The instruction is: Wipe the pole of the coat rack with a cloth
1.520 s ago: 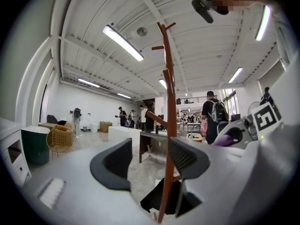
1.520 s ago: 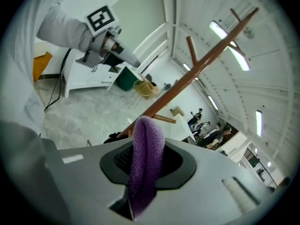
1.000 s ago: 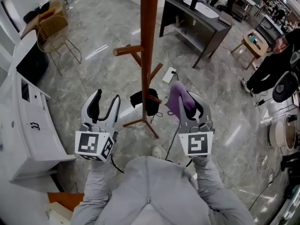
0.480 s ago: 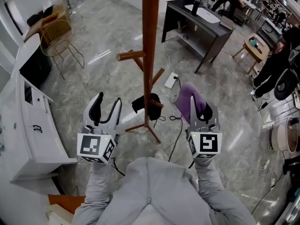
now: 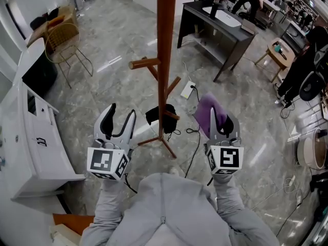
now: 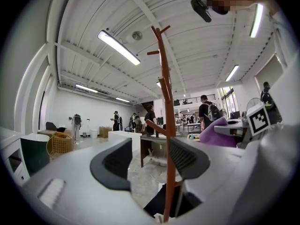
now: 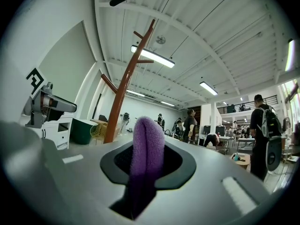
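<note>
Approach step; wiping not begun. Right gripper (image 5: 219, 118) pinches the purple cloth (image 5: 207, 110), its folded edge poking up between the jaws. Left gripper (image 5: 118, 121) is spread and empty. The coat rack pole (image 5: 164, 60) stands upright between the two grippers, touching neither. Next, likely: swing the cloth left onto the pole, press, then stroke along it.

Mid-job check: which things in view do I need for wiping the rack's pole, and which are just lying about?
For the job:
coat rack pole
purple cloth, clamped in the right gripper
left gripper, open, holding nothing

Just lying about:
wicker chair
dark desk
white cabinet
power strip on the floor
black item by the rack's foot
</note>
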A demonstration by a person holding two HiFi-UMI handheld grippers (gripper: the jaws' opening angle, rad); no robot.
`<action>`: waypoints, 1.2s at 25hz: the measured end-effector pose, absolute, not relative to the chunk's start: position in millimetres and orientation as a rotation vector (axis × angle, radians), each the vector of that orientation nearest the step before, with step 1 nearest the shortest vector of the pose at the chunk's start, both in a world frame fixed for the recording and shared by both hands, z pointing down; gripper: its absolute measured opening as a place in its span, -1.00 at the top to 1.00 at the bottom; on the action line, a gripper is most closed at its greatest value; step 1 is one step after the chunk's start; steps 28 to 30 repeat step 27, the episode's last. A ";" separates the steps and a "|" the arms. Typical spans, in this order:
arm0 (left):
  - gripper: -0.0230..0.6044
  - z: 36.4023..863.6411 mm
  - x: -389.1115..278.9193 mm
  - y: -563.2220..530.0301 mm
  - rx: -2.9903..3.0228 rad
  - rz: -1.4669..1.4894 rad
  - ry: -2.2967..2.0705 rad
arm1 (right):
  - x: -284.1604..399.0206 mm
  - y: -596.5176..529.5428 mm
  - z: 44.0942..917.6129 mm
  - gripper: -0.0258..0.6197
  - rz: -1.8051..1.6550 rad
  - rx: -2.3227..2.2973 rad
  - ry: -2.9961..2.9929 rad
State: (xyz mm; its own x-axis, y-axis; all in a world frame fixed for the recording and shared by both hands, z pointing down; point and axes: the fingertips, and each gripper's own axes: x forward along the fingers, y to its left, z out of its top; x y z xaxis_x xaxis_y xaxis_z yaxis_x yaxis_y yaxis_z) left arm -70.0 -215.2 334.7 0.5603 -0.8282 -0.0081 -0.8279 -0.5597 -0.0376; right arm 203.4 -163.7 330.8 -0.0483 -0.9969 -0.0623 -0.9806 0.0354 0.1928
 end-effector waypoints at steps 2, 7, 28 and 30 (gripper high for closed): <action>0.08 334.7 -69.9 -216.1 -2.741 -0.016 1.456 | 203.2 -164.6 332.1 0.71 -0.278 2.099 -2.193; 0.08 335.9 -69.5 -218.0 -2.742 -0.019 1.457 | 201.0 -167.2 334.1 0.72 -0.271 2.086 -2.200; 0.08 339.8 -68.7 -221.6 -2.747 -0.024 1.472 | 196.8 -167.3 344.8 0.72 -0.217 2.052 -2.211; 0.08 339.8 -68.7 -221.6 -2.747 -0.024 1.472 | 196.8 -167.3 344.8 0.72 -0.217 2.052 -2.211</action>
